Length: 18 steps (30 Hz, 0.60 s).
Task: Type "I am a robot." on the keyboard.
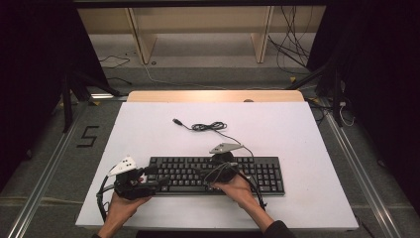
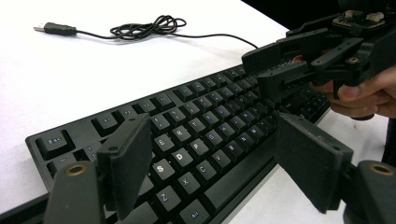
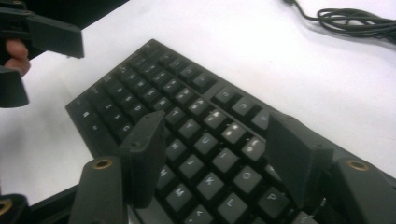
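High view, my hands: both forearms come in from the near edge, each hand holding a gripper over the near side of the white table (image 1: 297,148).
Left gripper (image 1: 157,178): I see it at the left end of the black keyboard (image 1: 257,173), pointing toward the middle of the board.
Left jaws: in the left gripper view they stand wide apart with nothing between the pads; the keys from Esc down to Alt lie below and beyond them, and I cannot tell whether a pad touches the board.
Right gripper (image 1: 205,173): it sits over the middle of the keyboard, just beyond my right hand (image 1: 235,191), with its grey plate (image 1: 225,148) on top.
Right jaws: in the right gripper view they are spread well apart above the letter keys, gripping nothing.
Keyboard: it lies flat on the near half of the table, long side parallel to the near edge, number pad at the right.
Keyboard cable (image 1: 209,127): it runs from the back of the board to a loose coil farther up the table.
USB plug (image 1: 177,121): it lies at the cable's free end, left of the coil, well apart from both grippers.
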Available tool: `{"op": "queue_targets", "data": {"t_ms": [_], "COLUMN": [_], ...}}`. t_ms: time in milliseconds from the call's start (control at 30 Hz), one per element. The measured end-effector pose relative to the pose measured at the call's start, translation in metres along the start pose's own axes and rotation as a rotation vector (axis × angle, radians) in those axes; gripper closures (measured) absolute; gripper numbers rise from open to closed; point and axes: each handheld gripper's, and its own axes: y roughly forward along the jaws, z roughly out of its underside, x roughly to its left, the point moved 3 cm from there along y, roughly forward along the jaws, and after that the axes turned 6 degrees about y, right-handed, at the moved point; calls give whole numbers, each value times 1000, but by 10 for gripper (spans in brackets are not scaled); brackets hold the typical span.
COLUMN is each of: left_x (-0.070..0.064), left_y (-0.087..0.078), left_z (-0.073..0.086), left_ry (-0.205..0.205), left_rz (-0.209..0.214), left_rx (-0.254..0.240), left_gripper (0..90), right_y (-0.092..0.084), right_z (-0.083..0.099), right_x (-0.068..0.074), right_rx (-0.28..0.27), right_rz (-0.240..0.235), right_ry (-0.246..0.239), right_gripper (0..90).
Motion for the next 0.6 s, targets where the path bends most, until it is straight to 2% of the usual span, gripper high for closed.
{"op": "queue_targets", "data": {"t_ms": [67,367,600], "left_x": [0,0,0], "left_y": [0,0,0], "left_z": [0,0,0], "left_ry": [-1,0,0], "left_rz": [0,-1,-2], "left_rx": [0,2,3], "left_gripper": [271,271,271], "right_y": [-1,-1,2], "right_z": [0,1,5], "right_x": [-2,-8,-10], "right_rx": [0,5,28], "right_rz": [9,36,58], "right_ry": [1,-19,-34], "right_gripper": [409,717,846]}}
